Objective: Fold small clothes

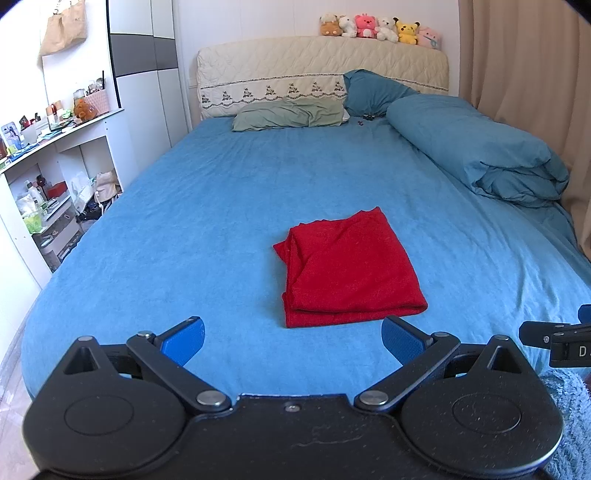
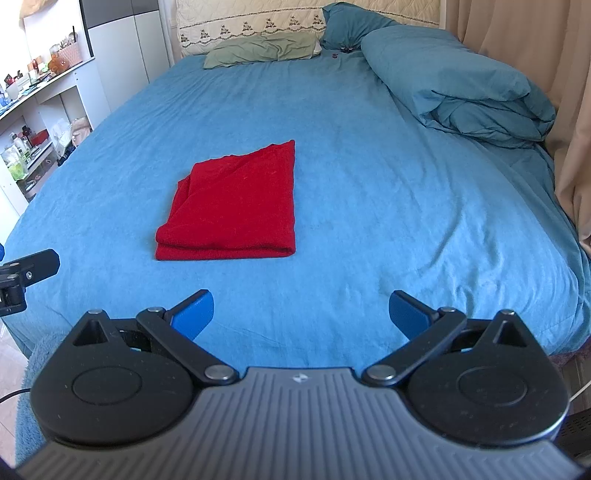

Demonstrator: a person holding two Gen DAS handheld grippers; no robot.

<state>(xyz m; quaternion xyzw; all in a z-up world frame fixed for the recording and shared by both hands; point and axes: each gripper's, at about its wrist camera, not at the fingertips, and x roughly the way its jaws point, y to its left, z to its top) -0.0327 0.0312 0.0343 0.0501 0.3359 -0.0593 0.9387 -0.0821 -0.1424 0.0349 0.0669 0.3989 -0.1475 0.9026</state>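
A red garment (image 1: 347, 269) (image 2: 236, 210) lies folded into a neat rectangle on the blue bed sheet (image 1: 207, 206) (image 2: 388, 192), with its doubled fold edge facing me. My left gripper (image 1: 293, 341) hovers open just short of that near edge, nothing between its blue pads. My right gripper (image 2: 301, 314) is open too and holds nothing; it sits nearer the foot of the bed, with the garment ahead and to its left. Each gripper shows at the edge of the other's view.
A folded blue duvet (image 1: 476, 147) (image 2: 465, 88) lies along the right side by a beige curtain (image 1: 524, 59). Pillows (image 1: 291, 114) rest at the headboard, with plush toys (image 1: 380, 29) on top. White shelves (image 1: 55, 177) full of items stand to the left of the bed.
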